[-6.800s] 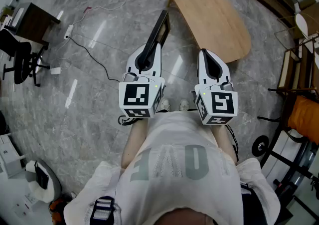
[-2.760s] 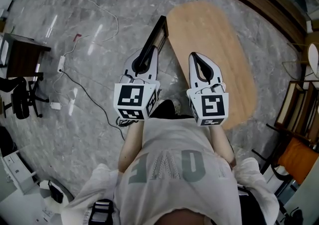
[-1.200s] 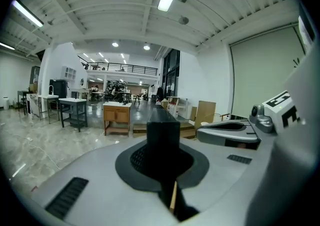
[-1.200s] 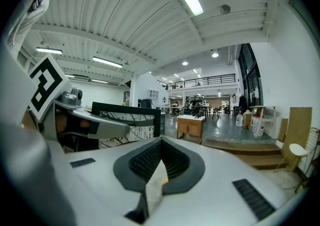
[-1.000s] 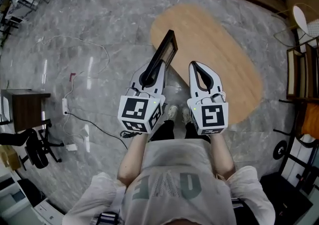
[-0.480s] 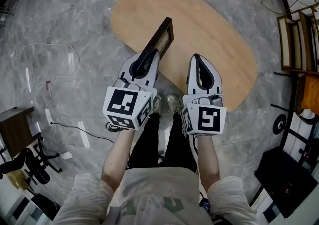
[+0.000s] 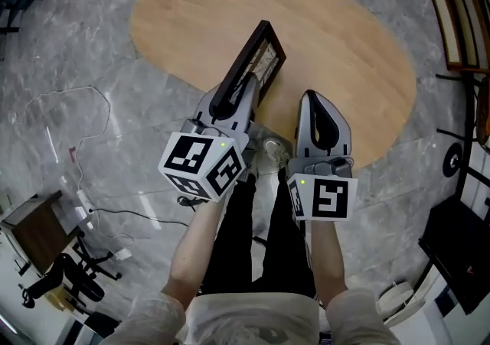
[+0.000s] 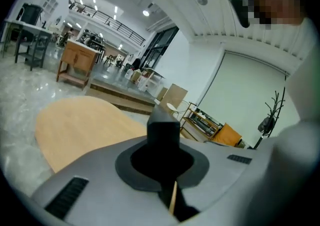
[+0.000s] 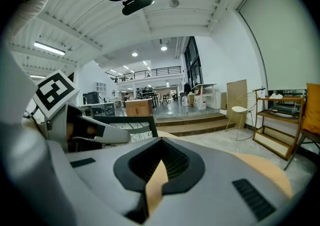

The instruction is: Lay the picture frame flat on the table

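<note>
Down at the far left, a white cable (image 7: 92,89) is trailing in a loop over the grey marble floor (image 7: 115,53), and a small dark side table (image 7: 31,221) is standing near the lower corner.

Moving right, the person's left forearm (image 7: 195,240) is reaching forward with the left gripper (image 7: 245,82). Its jaws are clamping the near end of the picture frame (image 7: 260,53); in the left gripper view the frame's dark edge is standing straight up between the closed jaws. The frame is standing on edge rather than lying flat. It is pointing away from the person, over the near left edge of the oval wooden table (image 7: 337,22), with its patterned face turning toward the right. Whether its lower edge is touching the table top cannot be told.

Below the grippers, the person's legs (image 7: 260,236) in black trousers are standing close to the table's near edge.

Just right of the frame, the right gripper (image 7: 312,97) is hovering over the table's near rim with its jaws pressing together on nothing. From its own view, the frame is showing at the left beside the left gripper's marker cube.
</note>
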Motion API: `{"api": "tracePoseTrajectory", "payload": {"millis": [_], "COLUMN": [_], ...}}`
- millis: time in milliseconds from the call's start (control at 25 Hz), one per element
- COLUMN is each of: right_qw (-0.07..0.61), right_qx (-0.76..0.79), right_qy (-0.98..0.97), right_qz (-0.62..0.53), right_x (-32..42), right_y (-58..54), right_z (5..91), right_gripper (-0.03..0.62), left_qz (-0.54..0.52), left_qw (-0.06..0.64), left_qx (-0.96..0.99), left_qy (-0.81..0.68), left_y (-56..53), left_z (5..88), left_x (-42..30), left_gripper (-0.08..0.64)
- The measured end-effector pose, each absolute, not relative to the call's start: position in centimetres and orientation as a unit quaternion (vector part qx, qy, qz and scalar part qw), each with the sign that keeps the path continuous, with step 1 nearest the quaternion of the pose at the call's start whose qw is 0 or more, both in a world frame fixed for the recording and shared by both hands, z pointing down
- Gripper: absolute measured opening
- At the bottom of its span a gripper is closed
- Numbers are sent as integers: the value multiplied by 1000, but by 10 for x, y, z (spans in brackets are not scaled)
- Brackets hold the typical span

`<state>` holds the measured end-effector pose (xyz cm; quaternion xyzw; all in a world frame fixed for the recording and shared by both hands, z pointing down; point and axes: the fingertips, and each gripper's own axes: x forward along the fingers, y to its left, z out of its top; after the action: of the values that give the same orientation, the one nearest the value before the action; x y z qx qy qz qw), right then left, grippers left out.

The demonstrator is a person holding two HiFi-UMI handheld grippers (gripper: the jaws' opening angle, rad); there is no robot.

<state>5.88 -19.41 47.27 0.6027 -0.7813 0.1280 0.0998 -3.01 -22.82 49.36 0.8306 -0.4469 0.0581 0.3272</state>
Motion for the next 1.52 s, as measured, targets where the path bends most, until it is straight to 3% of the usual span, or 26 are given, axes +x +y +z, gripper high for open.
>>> {"api": "tracePoseTrajectory", "payload": {"millis": [600,1520], "right_qw": [160,162], "right_qx": [603,574], "right_qy": [-769,-786], "right_qz": [142,163], "right_x": [72,62], "right_y": [-165,-158], "right_z": [553,575], "right_gripper": [6,6], "left_qz": [5,-69], "left_qw": [534,673], "left_qx": [739,609], "left_qy": [-410,-415], "left_y": [-208,-186], "left_z": [632,696], "left_x": [-2,4], "left_gripper": [18,18]}}
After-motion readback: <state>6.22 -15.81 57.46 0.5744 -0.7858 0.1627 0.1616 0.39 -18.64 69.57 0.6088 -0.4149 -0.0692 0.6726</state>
